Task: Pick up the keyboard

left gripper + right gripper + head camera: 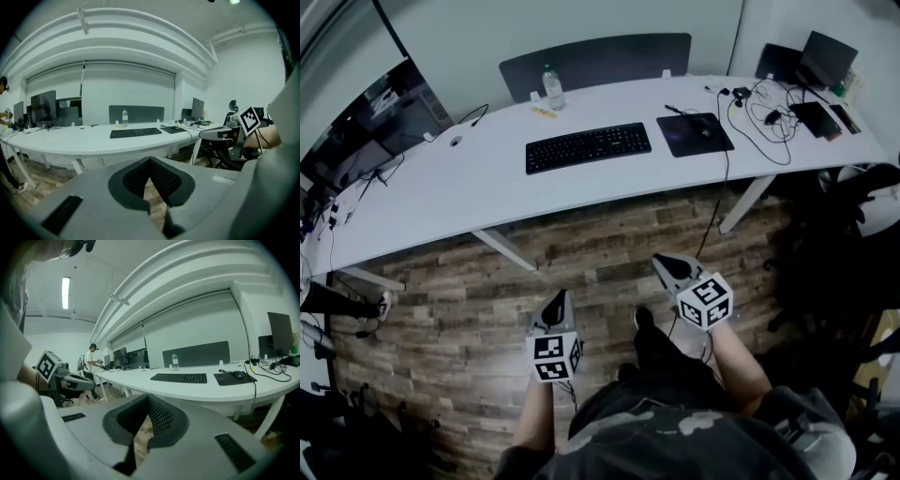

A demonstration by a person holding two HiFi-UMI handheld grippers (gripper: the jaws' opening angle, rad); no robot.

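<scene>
On the white desk (441, 192), far from both grippers, the keyboard (588, 146) lies flat, just left of a mouse pad (680, 139) and near a bottle (552, 89). Left gripper (559, 302) and right gripper (666, 268) hang low over the wood floor (600, 244), well short of the desk's near edge. Both have their jaws clenched tight with nothing between them.

Black keyboard (588, 146) – white desk (469, 187)
</scene>
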